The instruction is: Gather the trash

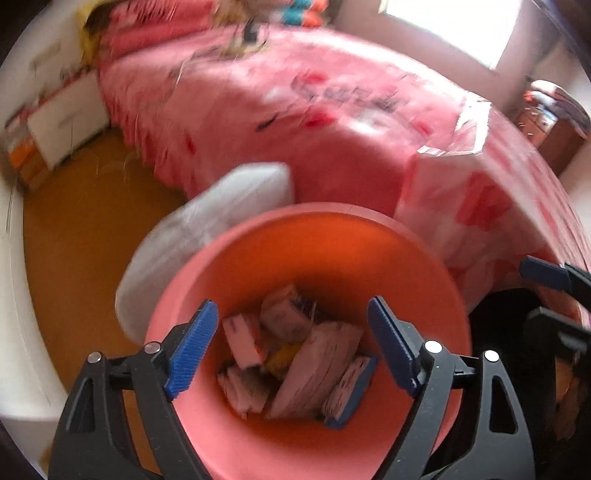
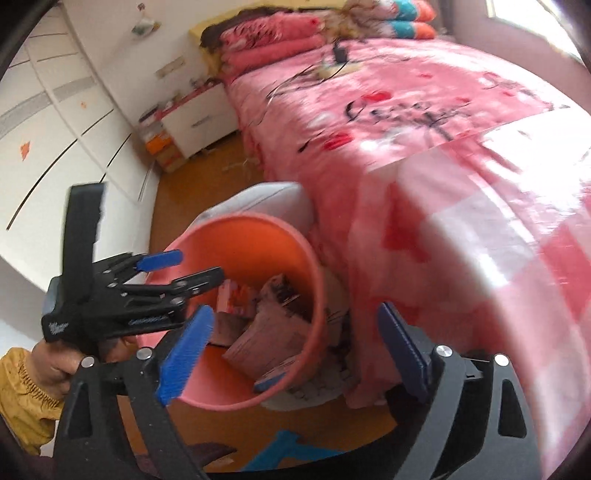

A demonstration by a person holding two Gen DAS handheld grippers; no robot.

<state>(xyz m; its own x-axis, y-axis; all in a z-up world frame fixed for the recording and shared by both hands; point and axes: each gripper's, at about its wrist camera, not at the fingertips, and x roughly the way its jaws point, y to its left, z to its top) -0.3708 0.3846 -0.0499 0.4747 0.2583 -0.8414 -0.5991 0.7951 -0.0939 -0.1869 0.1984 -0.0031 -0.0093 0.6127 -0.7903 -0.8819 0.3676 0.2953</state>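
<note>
A white wardrobe (image 2: 55, 122) lines the left wall of a bedroom, with a white bedside cabinet (image 2: 199, 123) farther back beside the headboard. On the orange-brown floor (image 1: 85, 236) at the side of the bed stands a pink bin (image 1: 258, 258), its rim just beside the hanging bedspread; a white cushion-like object (image 1: 207, 229), blurred, lies against the bin's far left side. Inside the bin sits the collected trash (image 1: 295, 350): crumpled paper packets and wrappers, pale pink and white, with a blue-edged piece at the lower right.

The left gripper (image 1: 291, 347) hangs directly above the bin's mouth, its blue-padded fingers spread wide with nothing between them. In the right wrist view the same gripper (image 2: 192, 269) shows from the side, held by a hand in a yellow sleeve (image 2: 22, 391), its tips over the bin's near left rim.

The right gripper (image 2: 295, 350) hovers to the bin's right, over its near edge, fingers likewise wide apart and holding nothing.

To the right, a bed (image 2: 424, 129) under a pink patterned spread fills the frame, folded pink quilts (image 2: 269, 37) stacked at its head and a window (image 1: 454, 26) bright behind.
</note>
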